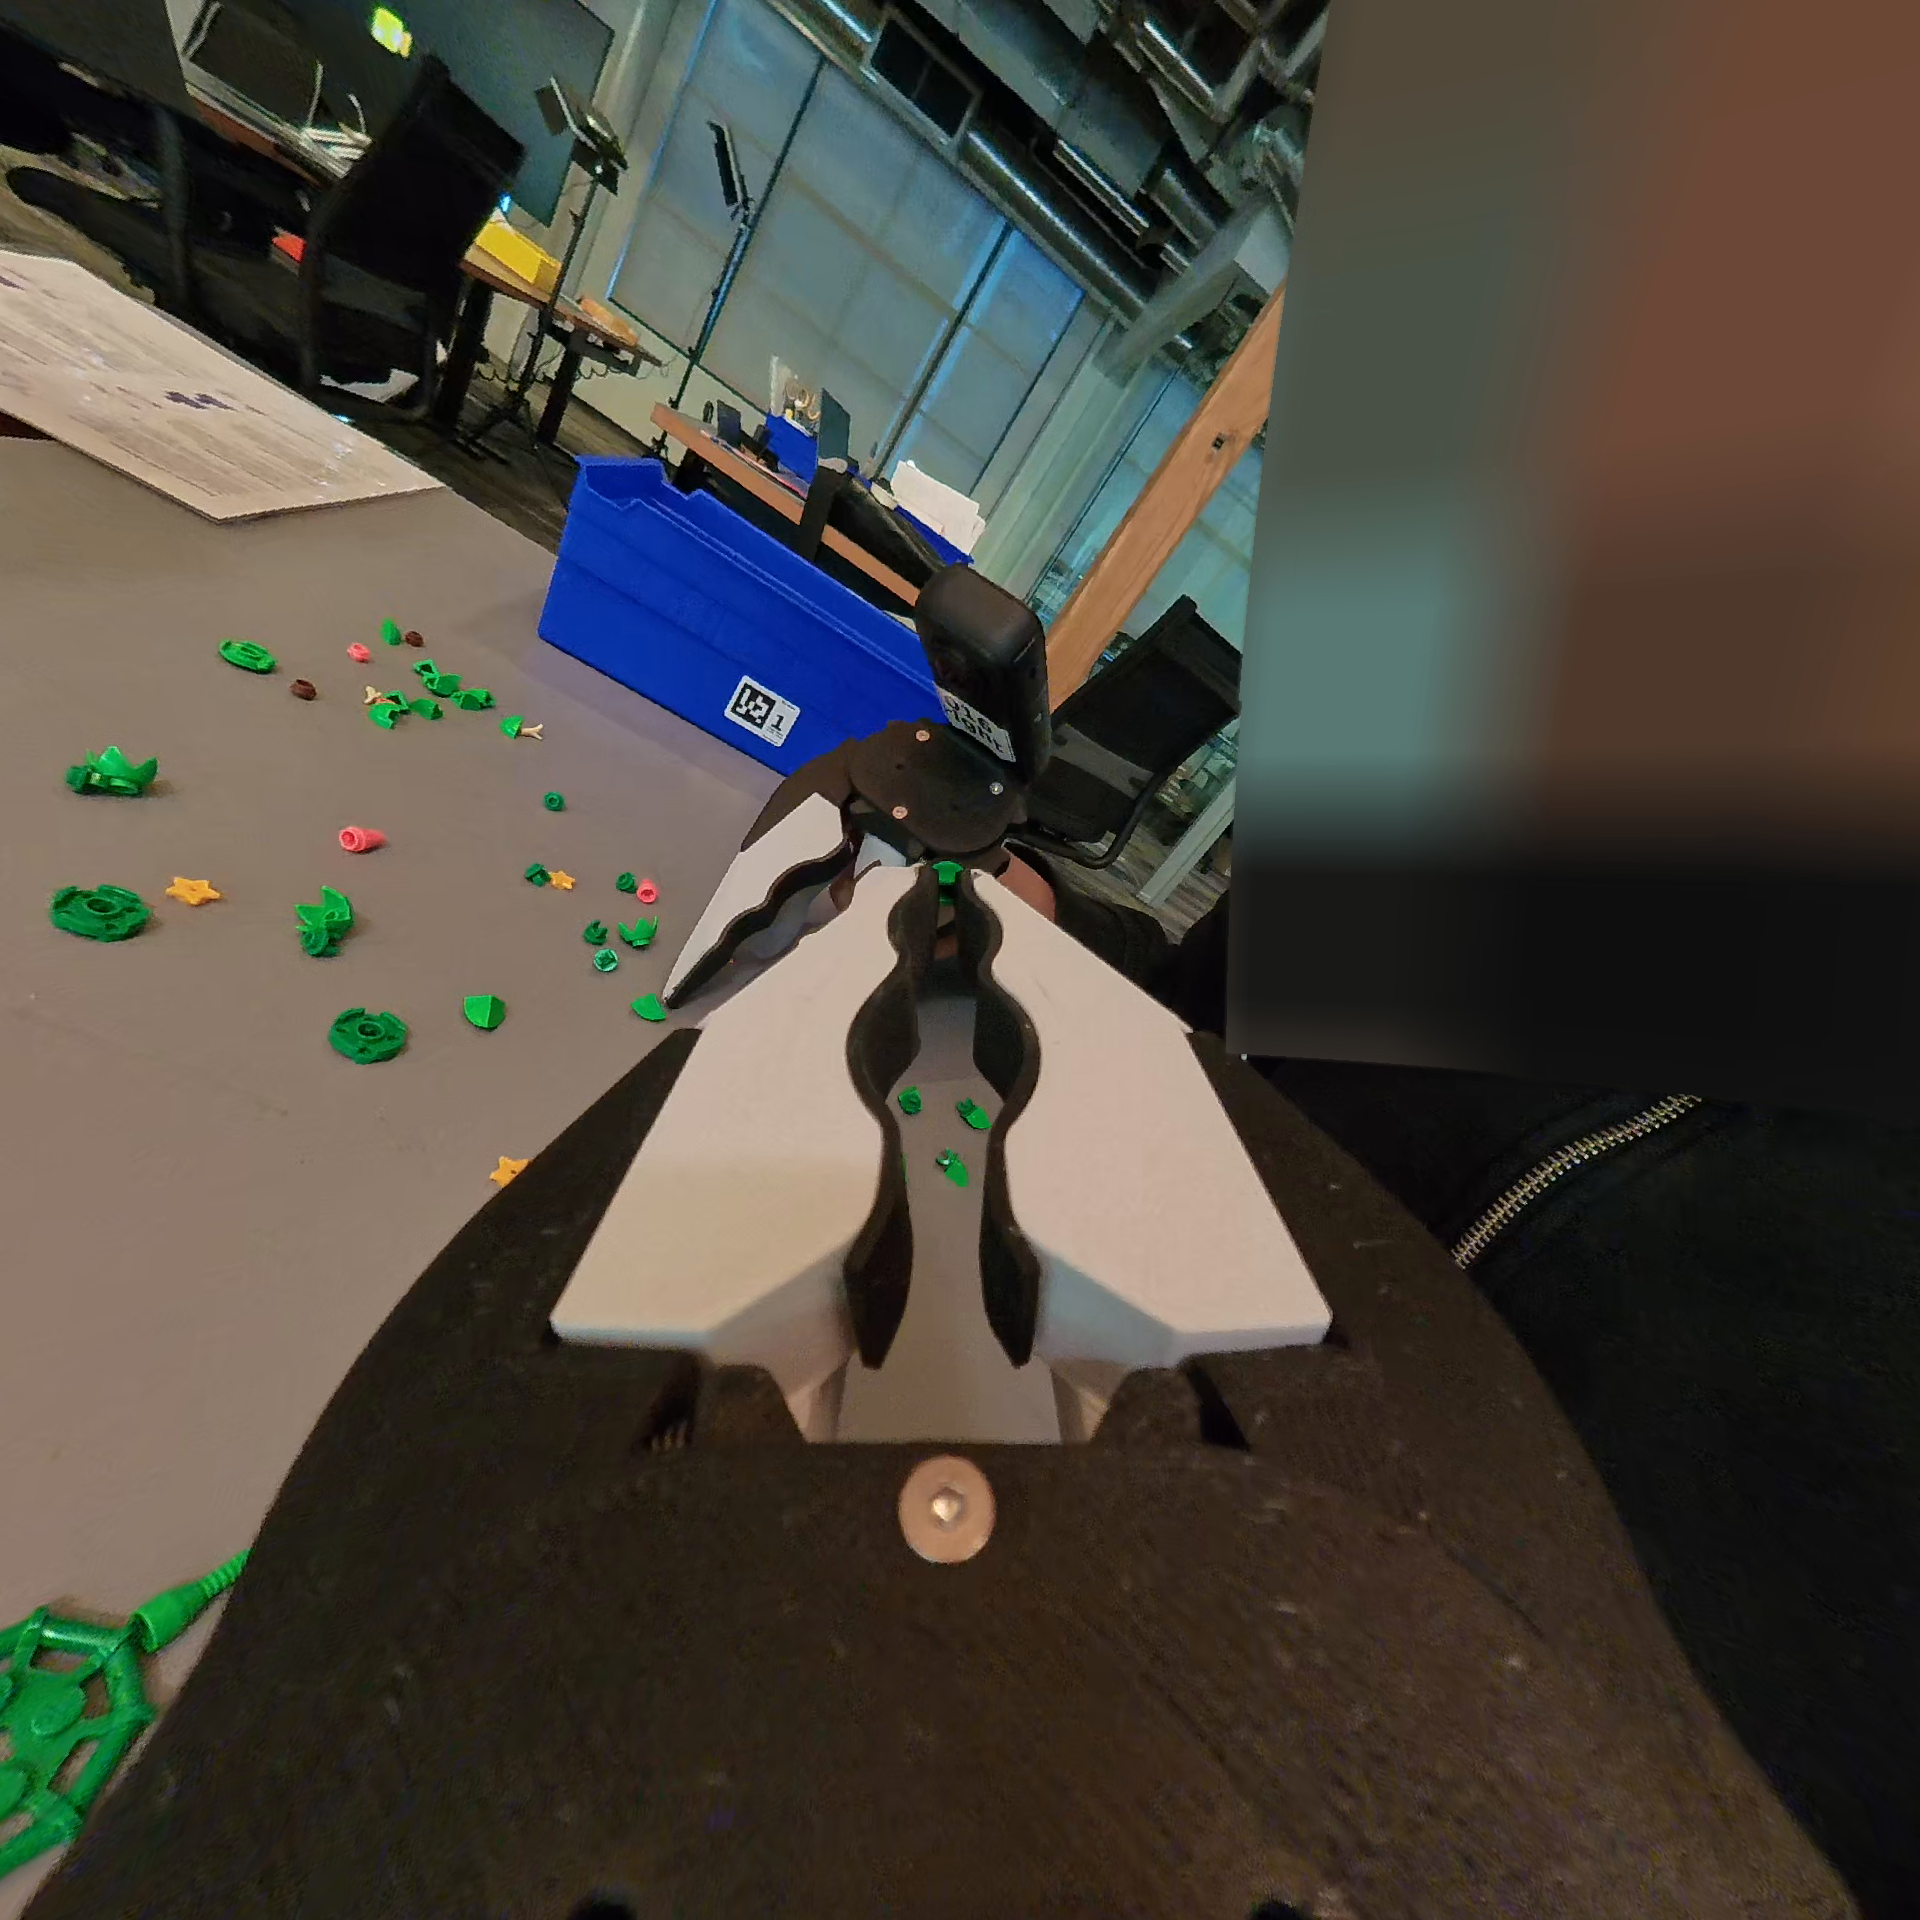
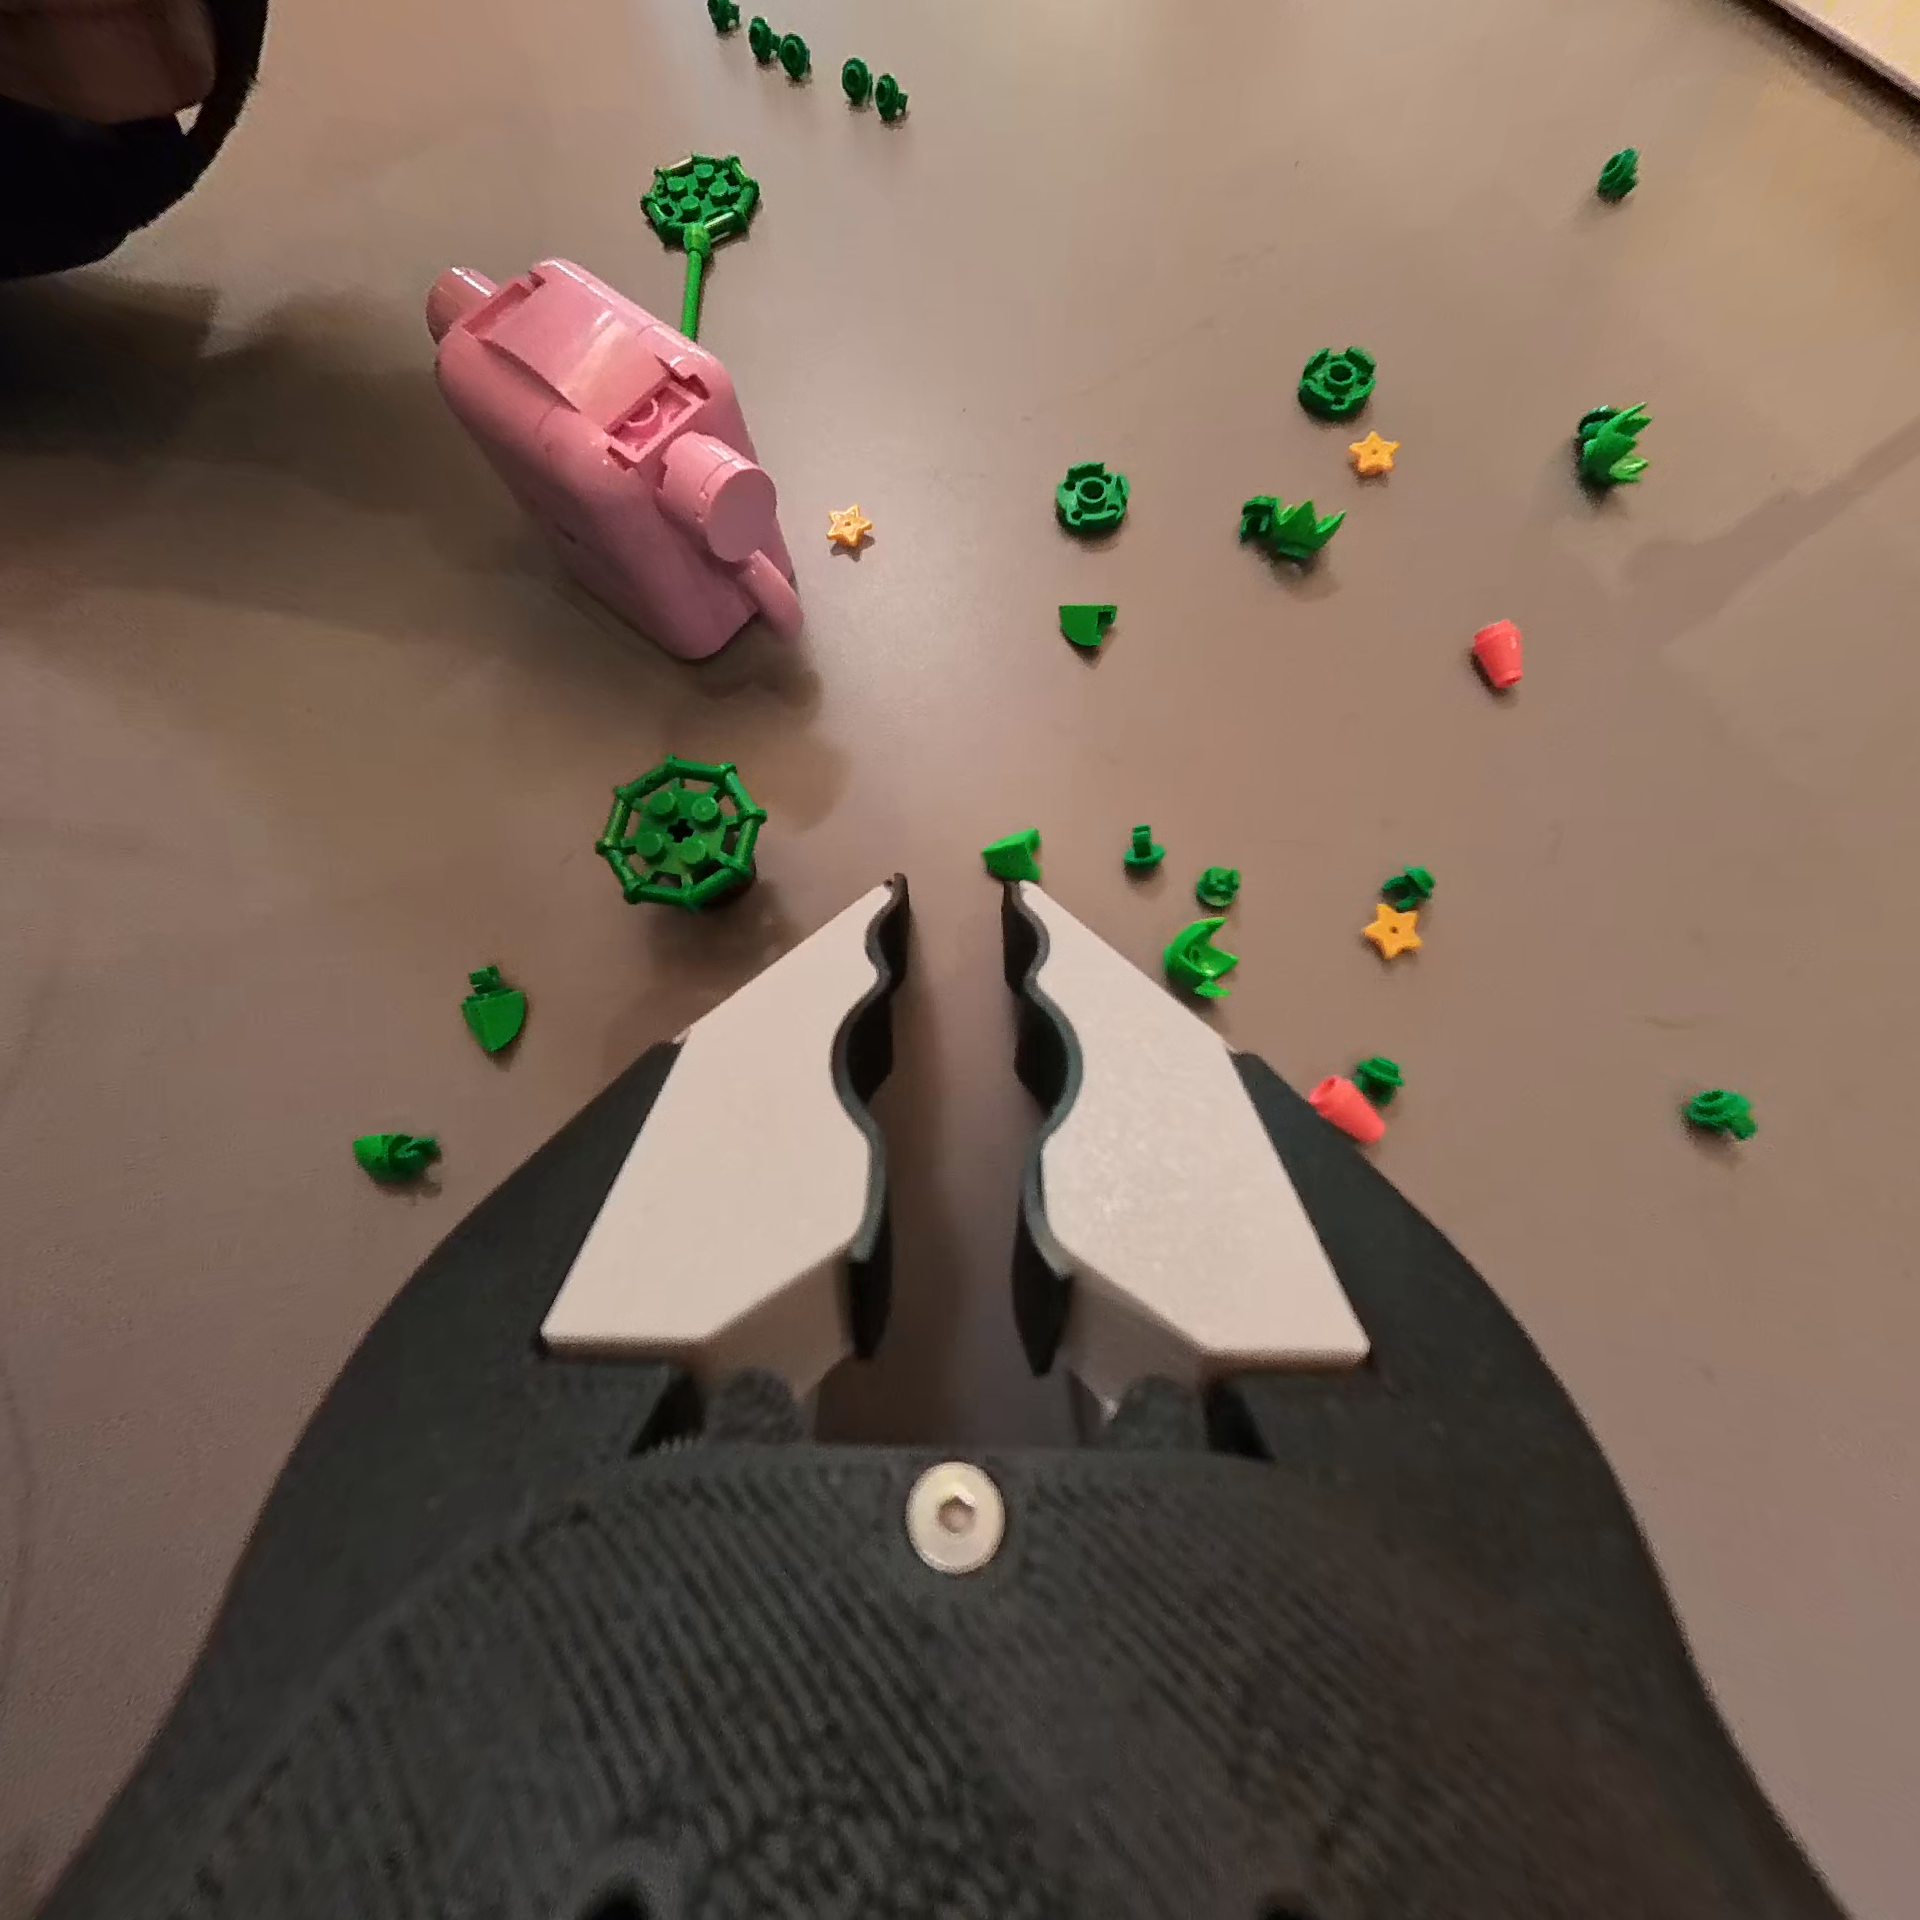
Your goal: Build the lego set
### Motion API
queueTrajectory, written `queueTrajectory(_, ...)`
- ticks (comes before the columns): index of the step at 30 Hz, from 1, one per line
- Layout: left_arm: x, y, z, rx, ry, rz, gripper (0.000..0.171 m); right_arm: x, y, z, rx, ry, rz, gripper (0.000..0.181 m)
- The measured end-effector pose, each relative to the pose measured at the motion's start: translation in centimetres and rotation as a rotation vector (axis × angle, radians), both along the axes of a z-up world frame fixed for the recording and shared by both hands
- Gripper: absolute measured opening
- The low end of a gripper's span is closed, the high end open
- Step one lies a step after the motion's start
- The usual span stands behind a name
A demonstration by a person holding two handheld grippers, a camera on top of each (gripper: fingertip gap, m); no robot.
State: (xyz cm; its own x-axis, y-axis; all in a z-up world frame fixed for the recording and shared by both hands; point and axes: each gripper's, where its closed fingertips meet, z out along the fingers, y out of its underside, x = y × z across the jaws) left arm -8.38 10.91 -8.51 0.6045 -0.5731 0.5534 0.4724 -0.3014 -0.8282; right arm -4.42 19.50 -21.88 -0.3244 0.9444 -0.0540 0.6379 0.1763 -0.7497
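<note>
My left gripper [image 1: 943, 878] is shut on a small green piece [image 1: 945, 871] at its tips and holds it above the grey table [image 1: 260, 1195]. My right gripper [image 2: 953, 888] is open and empty, pointing down just over the table. One of its fingers [image 1: 748, 914] shows in the left wrist view, just left of my left tips. A small green wedge [image 2: 1013, 854] lies just beyond its right fingertip. A green web-shaped disc [image 2: 681, 831] lies just ahead to its left. A pink lego watering can [image 2: 613, 457] lies on its side farther off.
Several loose green, orange-star and red pieces are scattered over the table [image 2: 1288, 525]. A second web disc with a stem [image 2: 698, 197] lies beyond the can. A blue bin [image 1: 727, 634] and an instruction sheet [image 1: 156, 395] sit at the far side. A person's dark jacket [image 1: 1610, 1299] is at right. Some 15 cm of space lies between my two pairs of fingers. The green web-shaped disc [image 2: 681, 831] sits 4 cm or so from the ends of my right fingers.
</note>
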Motion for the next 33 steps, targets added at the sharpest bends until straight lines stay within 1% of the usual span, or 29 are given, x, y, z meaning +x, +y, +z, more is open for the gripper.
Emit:
queueTrajectory(12,0.02,0.01,0.0,0.0,-0.003,-0.002,0.0,-0.28,0.36,-0.03,0.029,0.01,-0.017,0.021)
queueTrajectory(25,0.14,0.0,0.04,0.002,-0.004,-0.006,0.0,-0.93,0.77,0.2,0.084,0.041,-0.045,0.023)
queueTrajectory(33,0.15,-0.09,0.2,0.007,-0.005,-0.006,0.0,-0.79,0.83,0.36,0.032,0.035,-0.063,0.021)
